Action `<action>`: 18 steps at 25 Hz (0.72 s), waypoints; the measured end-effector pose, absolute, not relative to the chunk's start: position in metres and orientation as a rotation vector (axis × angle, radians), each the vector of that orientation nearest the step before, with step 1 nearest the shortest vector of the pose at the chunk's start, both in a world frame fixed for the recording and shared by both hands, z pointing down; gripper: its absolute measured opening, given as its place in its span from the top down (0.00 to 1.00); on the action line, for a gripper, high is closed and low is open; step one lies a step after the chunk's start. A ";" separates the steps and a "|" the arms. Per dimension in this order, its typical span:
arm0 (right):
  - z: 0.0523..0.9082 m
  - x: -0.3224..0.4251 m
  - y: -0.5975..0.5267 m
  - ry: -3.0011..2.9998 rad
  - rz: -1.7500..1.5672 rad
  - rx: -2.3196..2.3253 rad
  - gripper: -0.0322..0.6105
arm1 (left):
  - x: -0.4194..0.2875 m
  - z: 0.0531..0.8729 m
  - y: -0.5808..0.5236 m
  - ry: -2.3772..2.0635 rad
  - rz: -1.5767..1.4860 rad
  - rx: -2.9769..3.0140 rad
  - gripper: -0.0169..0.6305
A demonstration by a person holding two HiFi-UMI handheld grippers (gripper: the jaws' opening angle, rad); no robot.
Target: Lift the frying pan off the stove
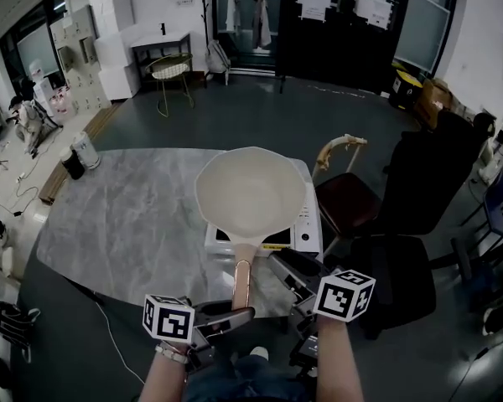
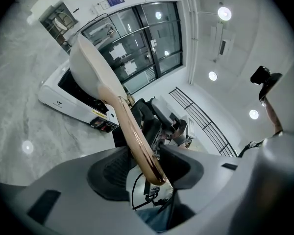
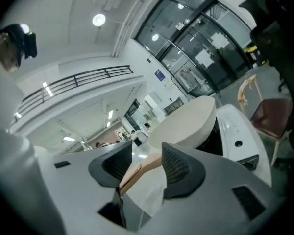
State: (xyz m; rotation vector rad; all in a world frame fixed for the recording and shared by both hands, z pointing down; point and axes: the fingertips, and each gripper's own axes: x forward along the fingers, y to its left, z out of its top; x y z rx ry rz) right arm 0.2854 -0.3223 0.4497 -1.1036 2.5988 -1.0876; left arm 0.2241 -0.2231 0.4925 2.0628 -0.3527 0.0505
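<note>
Two chairs crowd the right side of the head view: a black office chair [image 1: 427, 191], and between it and the round grey marble desk [image 1: 126, 216] a chair with a reddish seat [image 1: 348, 208] and a pale curved backrest, pushed close to the desk's right edge. On the desk's near right part sits the white stove [image 1: 306, 229], and the cream frying pan [image 1: 251, 191] rests on top of it, covering most of the cooktop. At the desk's far left edge stand a dark and a white canister [image 1: 85, 149], well apart from the stove. The pan's copper-toned handle [image 1: 242, 275] runs straight down toward the bottom of the frame, past the desk's near edge. Both forearms enter from the bottom centre. The left gripper [image 1: 235, 316] lies roughly level just left of the handle's end, and its own view shows the handle's tip between the fingers, which stand apart; a gap shows on one side, so nothing is clamped. The right gripper [image 1: 283, 268] sits just right of the handle, near the stove's front corner, angled toward the pan. Its fingers are also spread. In its own view the handle appears through the gap, but I cannot tell whether it lies between them.
</note>
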 end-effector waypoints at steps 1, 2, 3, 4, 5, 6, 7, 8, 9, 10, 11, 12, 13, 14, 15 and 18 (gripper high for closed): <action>0.453 0.282 -0.321 2.568 -1.155 -1.040 0.62 | 0.224 0.492 -0.223 -0.359 0.051 2.063 0.67; 0.457 0.279 -0.321 2.531 -1.219 -0.984 0.59 | 0.224 0.492 -0.223 -0.364 0.052 2.064 0.67; 0.461 0.276 -0.321 2.491 -1.278 -0.942 0.58 | 0.224 0.492 -0.223 -0.369 0.054 2.066 0.67; 0.466 0.273 -0.323 2.453 -1.330 -0.912 0.57 | 0.224 0.491 -0.223 -0.372 0.056 2.067 0.67; 0.470 0.269 -0.324 2.421 -1.375 -0.892 0.57 | 0.224 0.491 -0.223 -0.373 0.059 2.068 0.67; 0.475 0.266 -0.325 2.393 -1.417 -0.876 0.56 | 0.224 0.491 -0.222 -0.373 0.064 2.068 0.67; 0.479 0.262 -0.326 2.369 -1.454 -0.860 0.56 | 0.224 0.491 -0.222 -0.371 0.069 2.068 0.67; 0.483 0.258 -0.328 2.347 -1.487 -0.839 0.56 | 0.224 0.491 -0.221 -0.367 0.074 2.067 0.67; 0.486 0.254 -0.330 2.329 -1.518 -0.815 0.56 | 0.224 0.491 -0.220 -0.362 0.078 2.066 0.67; 0.489 0.251 -0.333 2.314 -1.547 -0.795 0.55 | 0.224 0.491 -0.220 -0.358 0.083 2.065 0.67; 0.492 0.248 -0.336 2.301 -1.573 -0.780 0.54 | 0.224 0.491 -0.219 -0.354 0.088 2.064 0.67; 0.495 0.245 -0.339 2.284 -1.600 -0.770 0.54 | 0.225 0.491 -0.219 -0.349 0.096 2.062 0.67; 0.498 0.243 -0.343 2.264 -1.628 -0.765 0.54 | 0.225 0.491 -0.218 -0.343 0.106 2.061 0.67; 0.502 0.242 -0.347 2.249 -1.651 -0.765 0.54 | 0.227 0.491 -0.218 -0.337 0.119 2.062 0.67; 0.506 0.242 -0.351 2.242 -1.667 -0.760 0.54 | 0.228 0.491 -0.218 -0.331 0.133 2.062 0.67; 0.514 0.233 -0.359 2.222 -1.730 -0.667 0.54 | 0.228 0.493 -0.215 -0.323 0.178 2.056 0.67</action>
